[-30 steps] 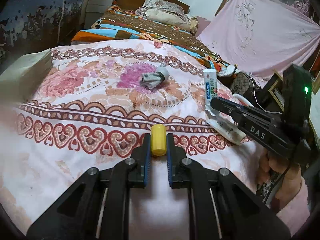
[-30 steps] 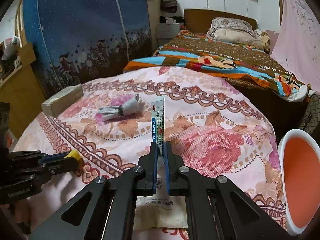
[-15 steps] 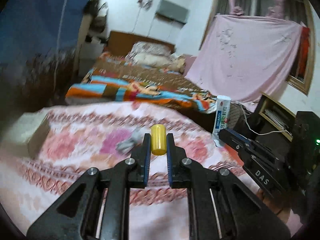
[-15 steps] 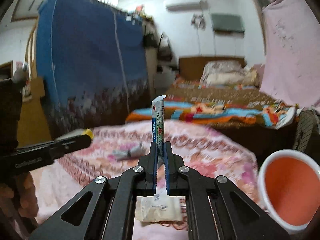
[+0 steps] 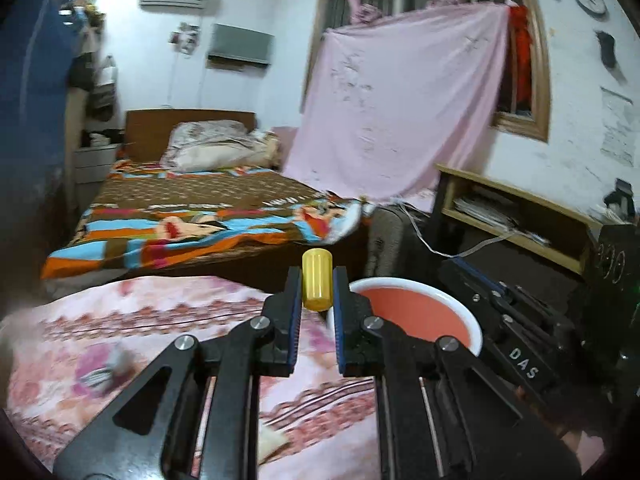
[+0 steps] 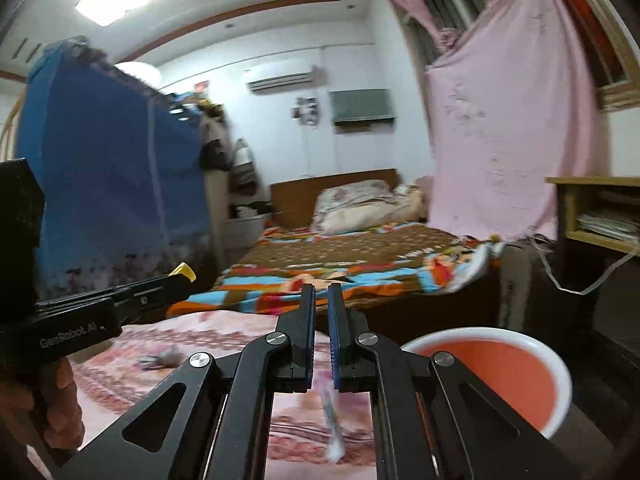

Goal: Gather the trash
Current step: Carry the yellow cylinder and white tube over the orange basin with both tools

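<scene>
Nearest to us, the left gripper [image 5: 316, 270] has its jaws pinching a small yellow cylinder [image 5: 317, 280], which stands upright between the blue pads, above the edge of the desk [image 5: 160, 320] with its flowered cloth. In the right wrist view a hand [image 6: 60, 412] holds this gripper by its grip.

The right gripper [image 6: 321, 288] has its jaws pressed almost together. A tube [image 6: 331, 416] hangs down from between the back part of the pads and is very blurred. As far as we can see, the jaws pinch it at its upper end, and the tips in front are bare.

Just beside both grippers, to the right and lower, stands an orange bin [image 5: 460, 308] with a white rim. It is past the edge of the desk, and neither the cylinder nor the tube is in it yet.

On the desk, further left, lies a blurred grey crumpled thing [image 5: 108, 368].

Behind the desk we see a bed [image 5: 200, 216] with a striped blanket, and at the right a pink sheet [image 5: 400, 100] hanging over the window.
</scene>
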